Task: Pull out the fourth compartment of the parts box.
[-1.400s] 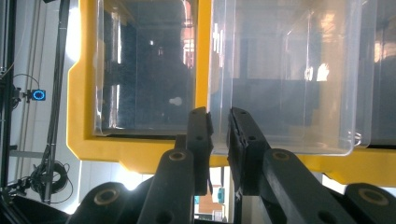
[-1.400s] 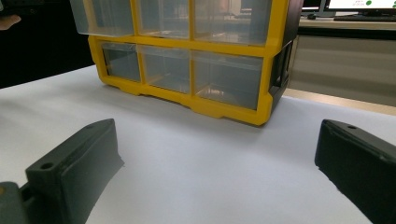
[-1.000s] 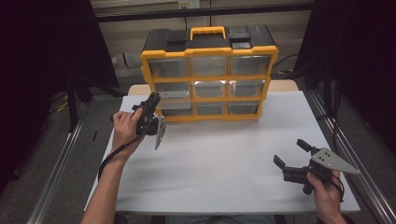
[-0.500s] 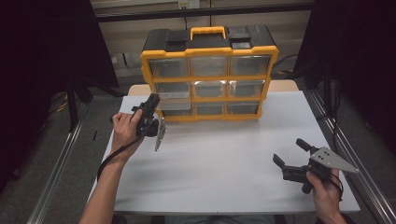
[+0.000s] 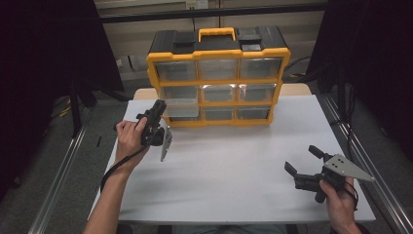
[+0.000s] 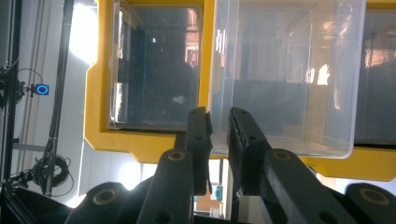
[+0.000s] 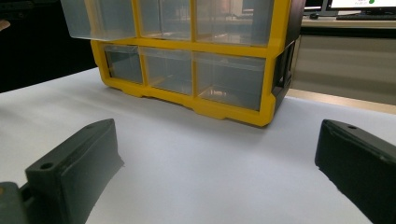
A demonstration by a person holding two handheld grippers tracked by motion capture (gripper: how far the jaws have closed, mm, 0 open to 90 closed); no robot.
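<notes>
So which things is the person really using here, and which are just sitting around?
In use:
- left gripper, shut on the clear drawer
- yellow organizer box, the drawer's home

Just there:
- right gripper, open above the white table
- other drawers, closed

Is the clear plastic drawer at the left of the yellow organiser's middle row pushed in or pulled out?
Pulled out partway: the clear plastic drawer juts forward of its neighbours in the yellow organiser, with the left gripper clamped on its front edge.
</notes>
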